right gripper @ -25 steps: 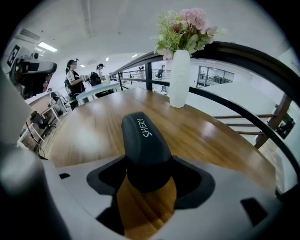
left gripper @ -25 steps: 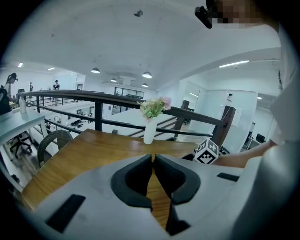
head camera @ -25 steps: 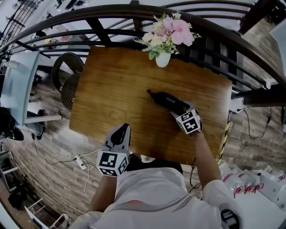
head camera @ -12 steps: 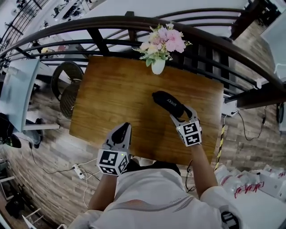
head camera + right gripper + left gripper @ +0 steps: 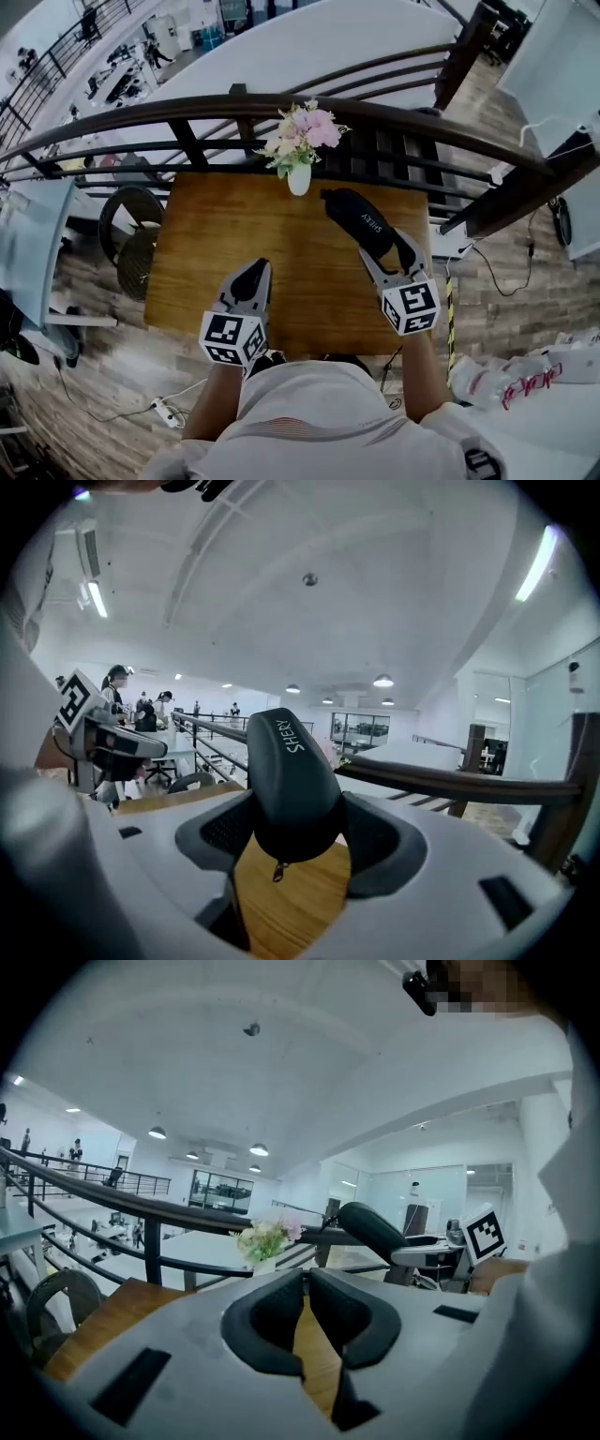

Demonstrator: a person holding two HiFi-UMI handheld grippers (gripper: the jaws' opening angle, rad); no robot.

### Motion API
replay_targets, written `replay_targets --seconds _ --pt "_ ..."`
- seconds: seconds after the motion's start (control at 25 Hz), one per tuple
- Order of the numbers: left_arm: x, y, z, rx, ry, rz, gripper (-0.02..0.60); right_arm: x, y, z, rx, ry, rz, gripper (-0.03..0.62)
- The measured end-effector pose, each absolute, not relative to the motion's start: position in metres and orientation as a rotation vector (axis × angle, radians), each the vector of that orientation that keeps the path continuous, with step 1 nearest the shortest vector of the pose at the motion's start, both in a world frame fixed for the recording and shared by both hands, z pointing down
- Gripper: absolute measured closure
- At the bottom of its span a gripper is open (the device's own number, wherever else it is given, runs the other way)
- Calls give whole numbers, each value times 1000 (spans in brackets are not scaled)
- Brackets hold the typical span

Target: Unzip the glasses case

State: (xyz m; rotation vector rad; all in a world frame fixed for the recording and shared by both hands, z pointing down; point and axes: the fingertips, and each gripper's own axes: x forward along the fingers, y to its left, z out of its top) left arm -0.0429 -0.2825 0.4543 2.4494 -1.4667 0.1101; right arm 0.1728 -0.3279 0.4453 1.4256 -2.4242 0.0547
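Note:
The black glasses case [image 5: 361,222] is held above the wooden table [image 5: 206,253], its far end tilted up toward the railing. My right gripper [image 5: 386,251] is shut on its near end. In the right gripper view the case [image 5: 291,780] fills the gap between the pads, and its zipper pull [image 5: 277,869] hangs below. My left gripper [image 5: 253,277] hovers over the table's near edge, shut with nothing in it. In the left gripper view its jaws [image 5: 306,1281] touch, and the case [image 5: 375,1230] shows to the right.
A white vase of pink flowers [image 5: 300,150] stands at the table's far edge, against a dark railing [image 5: 394,117]. A wicker chair [image 5: 131,234] sits left of the table. Cables lie on the brick floor [image 5: 103,375] below.
The right gripper has lifted the case off the table and raised it toward the railing. The left gripper has risen a little, still shut.

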Motion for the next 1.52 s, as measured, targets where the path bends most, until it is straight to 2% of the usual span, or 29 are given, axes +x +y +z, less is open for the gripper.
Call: replay_targets --seconds 0.36,0.56,0.6,0.64,0.68,0.76,0.84,1.12,1.52 --pt "-24 -281 420 2535 -1377 -18 549 181 -304 399 1519 -2489 -17 253" --pt "-5 -271 393 2572 -1121 -198 545 168 -292 374 1498 -2568 -65 253" --pt "0 -270 387 2575 -1053 -234 508 163 -291 370 1480 -2589 -74 253" --pt "6 -268 382 2577 -981 -266 435 158 -288 366 1459 -2608 -86 253" --pt "12 -266 377 2576 -910 -295 387 152 -285 363 1436 -2627 -100 253" --pt "24 -262 368 2564 -790 -353 327 141 -278 356 1387 -2661 -133 253" --pt "33 -261 358 2542 -705 -410 295 128 -270 348 1339 -2692 -165 253" --pt "43 -264 325 2462 -594 -588 255 92 -245 341 1198 -2739 -248 253" --pt "45 -257 307 2483 -522 -666 257 62 -224 350 1067 -2711 -388 252"
